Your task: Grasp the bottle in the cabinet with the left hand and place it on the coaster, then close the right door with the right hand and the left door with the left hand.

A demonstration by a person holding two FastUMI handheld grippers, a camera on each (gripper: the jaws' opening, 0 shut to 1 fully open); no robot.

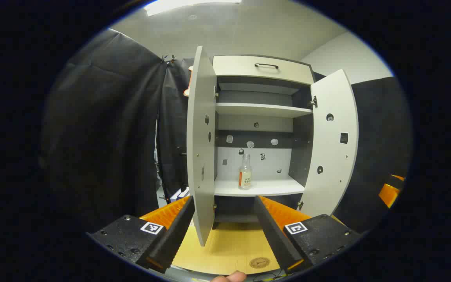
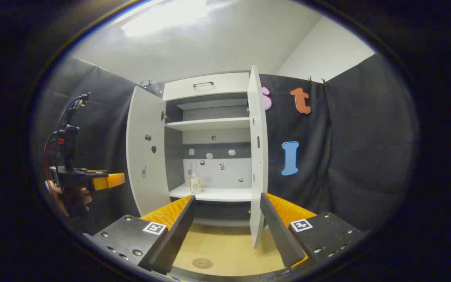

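Note:
A small clear bottle [image 1: 244, 172] with a label stands upright on the lower shelf of the open cabinet [image 1: 262, 67], towards the shelf's left in the right gripper view [image 2: 194, 181]. A round coaster [image 1: 259, 262] lies on the wooden tabletop before the cabinet [image 2: 202, 263]. Both doors stand wide open: the left door [image 1: 200, 156] [image 2: 146, 149] and the right door [image 1: 333, 141] [image 2: 257, 156]. My left gripper [image 1: 224, 201] is open and empty, well short of the shelf. My right gripper [image 2: 227, 197] is open and empty too, in front of the cabinet.
The wooden tabletop [image 1: 229, 246] stretches between the grippers and the cabinet. A drawer with a dark handle [image 1: 266, 65] tops the cabinet, above an upper shelf [image 1: 262, 109]. A hand holds the left gripper [image 2: 106, 180] at the left of the right gripper view. Black cloth walls flank the cabinet.

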